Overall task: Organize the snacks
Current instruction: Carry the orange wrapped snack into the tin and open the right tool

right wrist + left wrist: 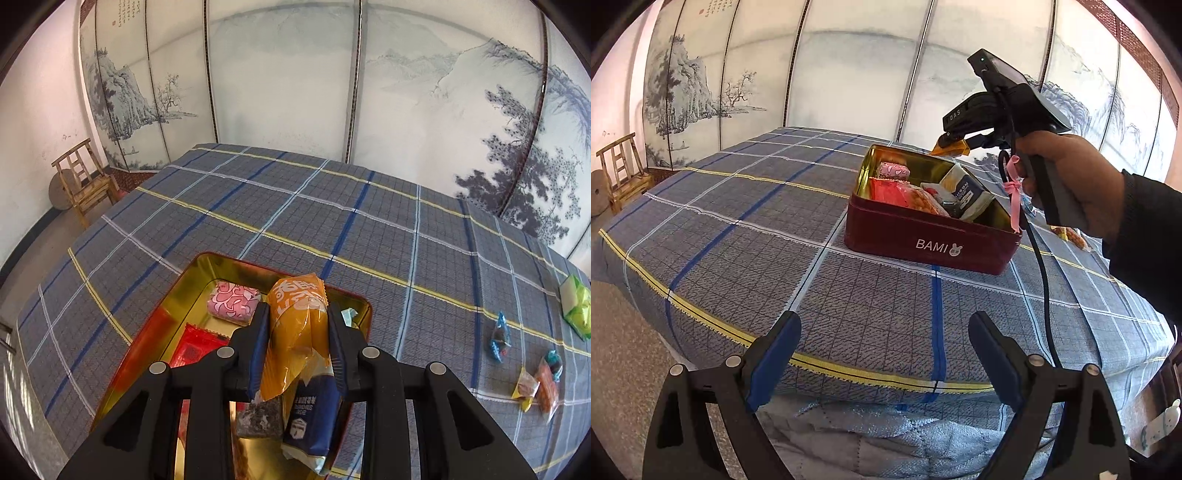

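A plaid cloth (738, 229) is covering the worktop, lying bare across its whole left and far stretch up to the painted screen (288, 92). The red tin (923, 240) is sitting right of centre, well clear of the near edge. The right tongs (297, 328) are gripping an orange snack packet (295, 332) over the tin's far rim. The left tongs (882, 354) are gaping wide with nothing between them over the near edge. Small loose snacks (532, 376) are lying far right.

Navy packet (314, 417) half hidden under gripper; print unreadable (too small).
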A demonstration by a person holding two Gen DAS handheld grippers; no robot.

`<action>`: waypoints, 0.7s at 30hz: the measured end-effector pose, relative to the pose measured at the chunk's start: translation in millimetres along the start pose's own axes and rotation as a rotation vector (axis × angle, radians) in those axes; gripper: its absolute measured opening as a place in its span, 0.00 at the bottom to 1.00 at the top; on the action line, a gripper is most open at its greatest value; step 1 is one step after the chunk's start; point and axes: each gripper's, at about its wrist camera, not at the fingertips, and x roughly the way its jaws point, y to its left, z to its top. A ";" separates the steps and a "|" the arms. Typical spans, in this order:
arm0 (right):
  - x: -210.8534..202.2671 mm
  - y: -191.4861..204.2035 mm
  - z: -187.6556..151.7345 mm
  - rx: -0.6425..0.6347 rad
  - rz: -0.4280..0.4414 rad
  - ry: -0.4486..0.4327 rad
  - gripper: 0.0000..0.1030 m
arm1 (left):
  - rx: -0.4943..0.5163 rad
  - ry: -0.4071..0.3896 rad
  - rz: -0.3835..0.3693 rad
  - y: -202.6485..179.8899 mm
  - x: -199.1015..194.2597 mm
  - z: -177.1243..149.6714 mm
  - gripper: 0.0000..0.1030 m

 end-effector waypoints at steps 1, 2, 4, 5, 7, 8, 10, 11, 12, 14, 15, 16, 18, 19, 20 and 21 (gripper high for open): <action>5.9 1.2 1.0 0.000 0.002 0.018 0.31 | -0.003 0.001 0.002 1.4 0.0 -0.1 0.87; 11.7 2.2 1.8 0.002 0.003 0.037 0.31 | -0.006 0.000 0.003 3.0 -0.3 -0.3 0.87; 21.3 3.1 3.2 0.010 0.010 0.064 0.31 | -0.013 -0.005 0.010 7.2 -1.1 -0.8 0.87; 25.0 3.7 3.4 0.016 0.015 0.073 0.31 | -0.020 -0.004 0.014 9.6 -0.9 -1.1 0.87; 30.8 4.1 3.9 0.029 0.023 0.088 0.31 | -0.034 0.002 0.018 13.8 0.8 -1.9 0.87; 33.1 5.0 3.9 0.030 0.026 0.094 0.31 | -0.039 0.003 0.020 15.5 1.3 -2.5 0.87; 36.6 8.0 3.9 0.018 0.018 0.101 0.31 | -0.047 0.006 0.024 18.2 2.2 -3.3 0.87; 38.1 8.4 3.8 0.017 0.018 0.104 0.31 | -0.050 0.007 0.024 19.2 2.7 -3.4 0.87; 39.3 9.0 4.1 0.019 0.021 0.106 0.31 | -0.052 0.007 0.025 19.4 2.9 -3.4 0.87; 41.3 10.5 4.9 0.017 0.021 0.109 0.31 | -0.055 0.009 0.025 20.5 3.7 -3.9 0.87; 42.1 11.4 5.2 0.013 0.019 0.111 0.31 | -0.055 0.011 0.024 20.6 4.3 -4.4 0.87; 43.7 12.0 5.2 0.011 0.020 0.116 0.31 | -0.053 0.014 0.024 20.5 5.0 -4.6 0.87; 47.3 11.9 4.5 0.012 0.020 0.132 0.31 | -0.050 0.017 0.025 19.3 6.2 -4.4 0.87; 49.3 11.6 4.2 0.013 0.022 0.139 0.31 | -0.048 0.019 0.026 19.0 6.5 -4.5 0.87; 51.4 11.3 3.8 0.016 0.026 0.147 0.31 | -0.046 0.020 0.027 18.7 6.6 -4.7 0.87; 53.5 11.0 3.3 0.018 0.029 0.155 0.31 | -0.046 0.022 0.029 18.3 6.8 -4.6 0.87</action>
